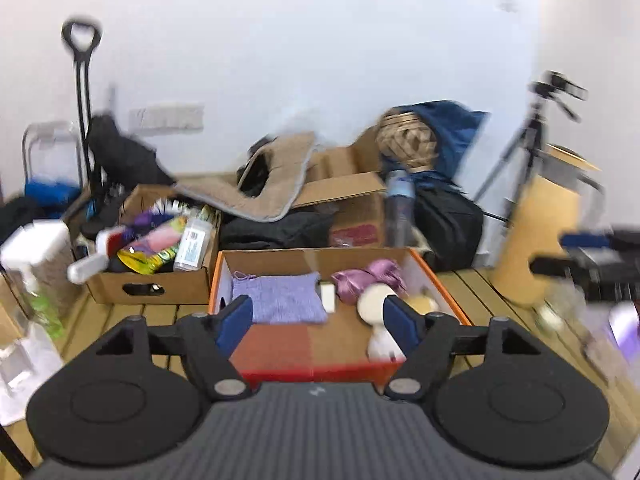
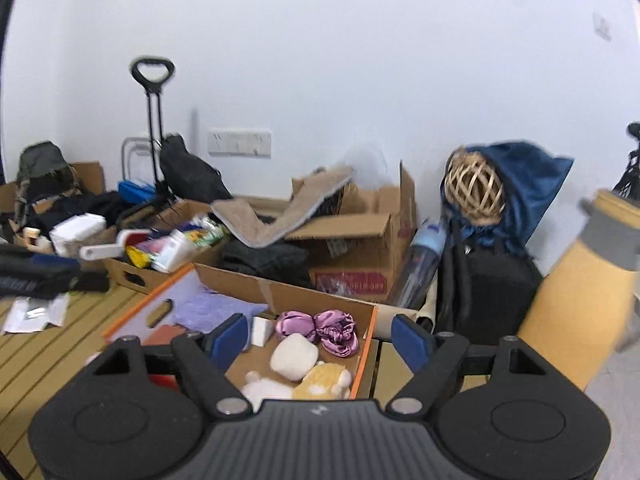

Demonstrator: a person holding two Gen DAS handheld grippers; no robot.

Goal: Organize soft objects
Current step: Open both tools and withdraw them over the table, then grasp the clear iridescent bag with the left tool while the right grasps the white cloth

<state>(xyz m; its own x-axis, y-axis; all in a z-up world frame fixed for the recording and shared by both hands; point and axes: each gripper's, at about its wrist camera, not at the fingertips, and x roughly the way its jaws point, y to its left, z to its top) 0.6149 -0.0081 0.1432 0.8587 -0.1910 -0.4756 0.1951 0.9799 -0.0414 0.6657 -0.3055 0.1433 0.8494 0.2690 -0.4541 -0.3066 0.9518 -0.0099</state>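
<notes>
Both tongs hang spread wide above an orange-edged cardboard box (image 1: 442, 280), and neither holds anything. The left tongs (image 1: 318, 318) have the box straight ahead and below. The right tongs (image 2: 320, 338) have it ahead and to their left, with the box's right wall running between their tips.

Inside the box, counted from both views:
- one folded purple knit cloth (image 1: 280, 298), just past the left tongs' left finger
- one shiny purple satin bundle (image 2: 330, 330), which may be one piece or two
- one cream plush pad (image 2: 290, 356)
- one yellow plush toy (image 2: 326, 378)
- one white plush toy (image 2: 264, 390), partly hidden by the tongs
- one small white block (image 1: 328, 296) beside the cloth

Risks, as I judge them:
- The plush toys lie touching, so a pinch on one could drag its neighbour.
- The satin may slip free.
- A low pass could catch the box wall and shove the box.
- The crowded second box (image 1: 152, 280), farther left, could spill if knocked.
- Motion blur makes aim uncertain.
</notes>
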